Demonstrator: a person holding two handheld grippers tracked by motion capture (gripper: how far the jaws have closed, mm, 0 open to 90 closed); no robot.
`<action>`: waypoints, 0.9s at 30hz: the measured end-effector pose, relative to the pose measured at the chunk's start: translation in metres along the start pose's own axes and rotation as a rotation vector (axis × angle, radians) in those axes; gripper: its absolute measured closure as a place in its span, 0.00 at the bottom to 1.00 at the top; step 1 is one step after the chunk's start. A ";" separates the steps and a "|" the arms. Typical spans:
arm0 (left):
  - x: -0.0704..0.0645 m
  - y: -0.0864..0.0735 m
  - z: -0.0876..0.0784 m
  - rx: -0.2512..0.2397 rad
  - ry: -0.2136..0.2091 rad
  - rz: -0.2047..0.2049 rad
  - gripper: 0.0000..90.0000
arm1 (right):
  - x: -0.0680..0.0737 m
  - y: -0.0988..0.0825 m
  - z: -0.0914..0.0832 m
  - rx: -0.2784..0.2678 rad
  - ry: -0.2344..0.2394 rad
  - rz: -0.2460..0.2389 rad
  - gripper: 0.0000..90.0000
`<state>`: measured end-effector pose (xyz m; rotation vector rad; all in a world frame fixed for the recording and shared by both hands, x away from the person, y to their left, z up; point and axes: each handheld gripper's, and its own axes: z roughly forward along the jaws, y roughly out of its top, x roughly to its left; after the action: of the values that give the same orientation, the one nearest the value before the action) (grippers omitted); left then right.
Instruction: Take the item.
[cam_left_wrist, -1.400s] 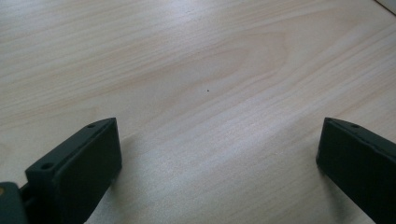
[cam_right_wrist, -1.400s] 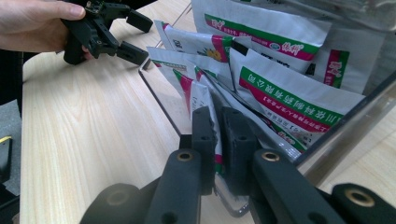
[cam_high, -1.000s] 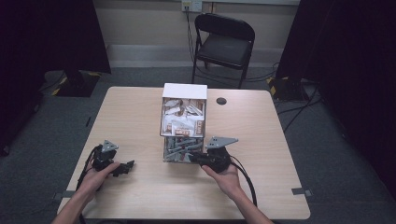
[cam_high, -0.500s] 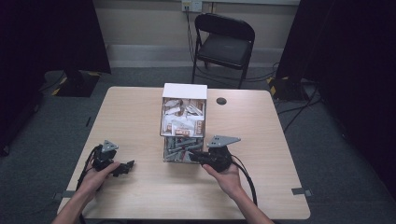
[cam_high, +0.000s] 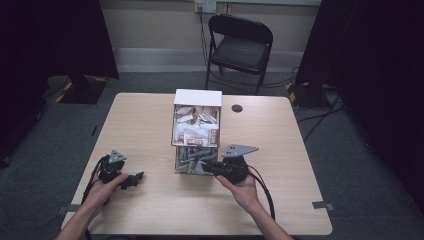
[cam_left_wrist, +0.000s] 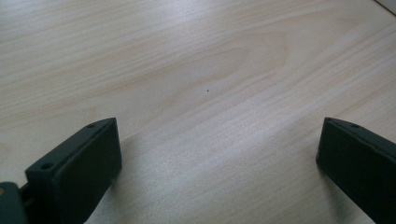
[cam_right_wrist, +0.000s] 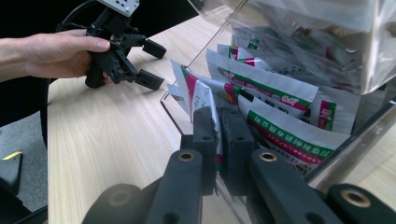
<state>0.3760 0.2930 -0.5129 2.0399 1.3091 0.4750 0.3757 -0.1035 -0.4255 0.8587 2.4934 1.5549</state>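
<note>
A clear plastic dispenser box (cam_high: 196, 131) full of white sachets stands mid-table, with its white lid (cam_high: 198, 97) at the back. My right gripper (cam_high: 211, 168) reaches into the box's low front opening. In the right gripper view its jaws (cam_right_wrist: 218, 135) are pressed together on the edge of a white sachet with red and green print (cam_right_wrist: 201, 95), and more sachets (cam_right_wrist: 266, 88) lie beside it. My left gripper (cam_high: 134, 179) rests on the table at the left, held by a hand. Its jaws (cam_left_wrist: 217, 158) stand wide apart over bare wood. It also appears, open, in the right gripper view (cam_right_wrist: 150, 64).
A small black round cap (cam_high: 237, 108) lies on the wooden table (cam_high: 300, 165) to the right of the box. A black folding chair (cam_high: 241, 46) stands behind the table's far edge. Cables trail from both grippers toward the near edge.
</note>
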 end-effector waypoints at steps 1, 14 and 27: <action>0.000 0.000 0.000 0.000 0.000 0.000 0.00 | 0.001 0.001 -0.001 -0.006 0.002 0.001 0.95; 0.000 0.000 0.000 0.000 0.000 0.000 0.00 | 0.005 0.005 -0.006 -0.028 0.008 -0.002 0.95; 0.000 0.000 0.000 0.000 0.000 0.000 0.00 | 0.009 0.009 -0.013 -0.045 0.021 -0.003 0.96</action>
<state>0.3760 0.2930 -0.5129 2.0400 1.3091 0.4748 0.3675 -0.1060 -0.4096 0.8366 2.4632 1.6209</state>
